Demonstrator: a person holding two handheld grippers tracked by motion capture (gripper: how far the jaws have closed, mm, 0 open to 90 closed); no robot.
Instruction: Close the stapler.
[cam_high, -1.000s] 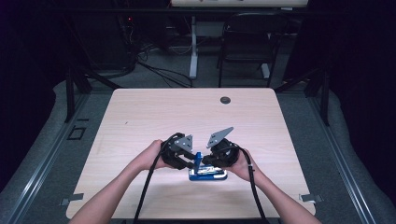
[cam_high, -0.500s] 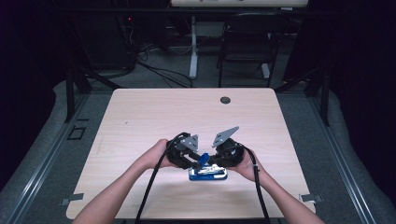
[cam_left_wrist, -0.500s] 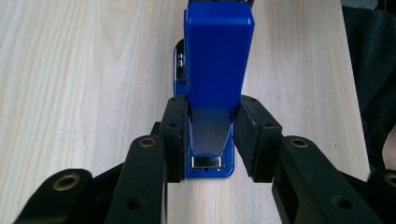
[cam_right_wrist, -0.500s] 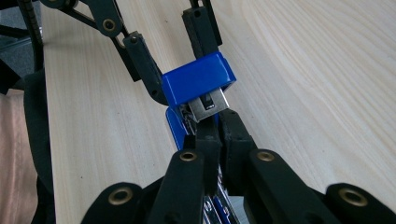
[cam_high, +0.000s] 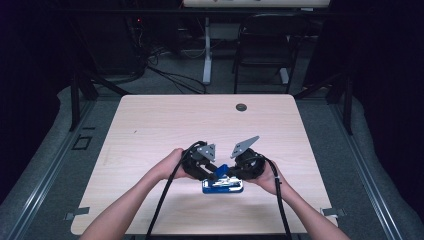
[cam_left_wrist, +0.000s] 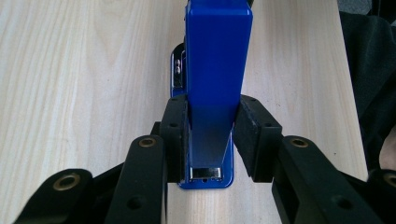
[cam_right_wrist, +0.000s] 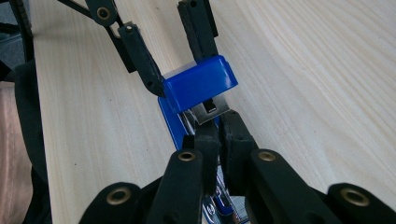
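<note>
Blue stapler (cam_high: 222, 185), opened, lying on wooden table (cam_high: 150, 130): left gripper (cam_left_wrist: 211, 140) is pinching its raised top arm; right gripper (cam_right_wrist: 218, 140), jaws pressed together, is gripping its metal staple channel.

A blue stapler (cam_high: 222, 186) lies on the wooden table (cam_high: 150, 130).

From where I stand, no lettering, brand, number or sign can be read anywhere, not on the blue stapler (cam_left_wrist: 218, 70) either.

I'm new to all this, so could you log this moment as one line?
left gripper: shut on blue stapler lid, raised | right gripper: shut on its metal strip | base on table
</note>
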